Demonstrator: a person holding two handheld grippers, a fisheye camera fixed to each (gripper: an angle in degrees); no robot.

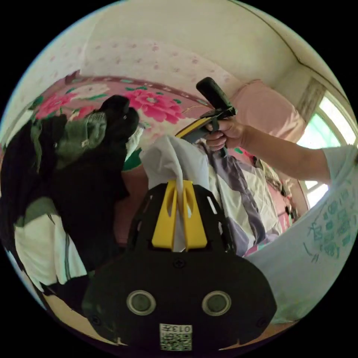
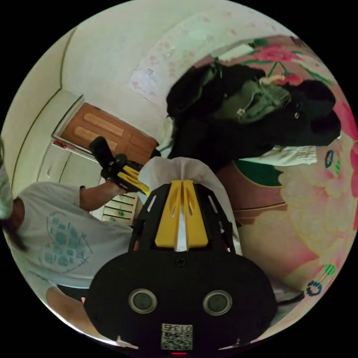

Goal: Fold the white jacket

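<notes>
The white jacket (image 1: 169, 158), with grey-purple stripes, hangs lifted between both grippers over the bed. In the left gripper view my left gripper (image 1: 179, 182) has its yellow jaws shut on a bunched fold of the white cloth. Beyond it a hand holds the right gripper (image 1: 183, 133) against the jacket's upper edge. In the right gripper view my right gripper (image 2: 182, 181) is shut on white jacket cloth (image 2: 175, 167) too. The left gripper (image 2: 143, 189) is just to its left, held by the person's hand, with its tips at the same cloth.
A heap of black and olive clothes (image 1: 85, 167) (image 2: 253, 115) lies on the pink flowered bedsheet (image 1: 153, 104) (image 2: 317, 209). The person's white printed T-shirt (image 1: 320, 231) (image 2: 67, 238) is close by. A brown door (image 2: 108, 134), a window (image 1: 328, 123) and a pink pillow (image 1: 272, 112) stand behind.
</notes>
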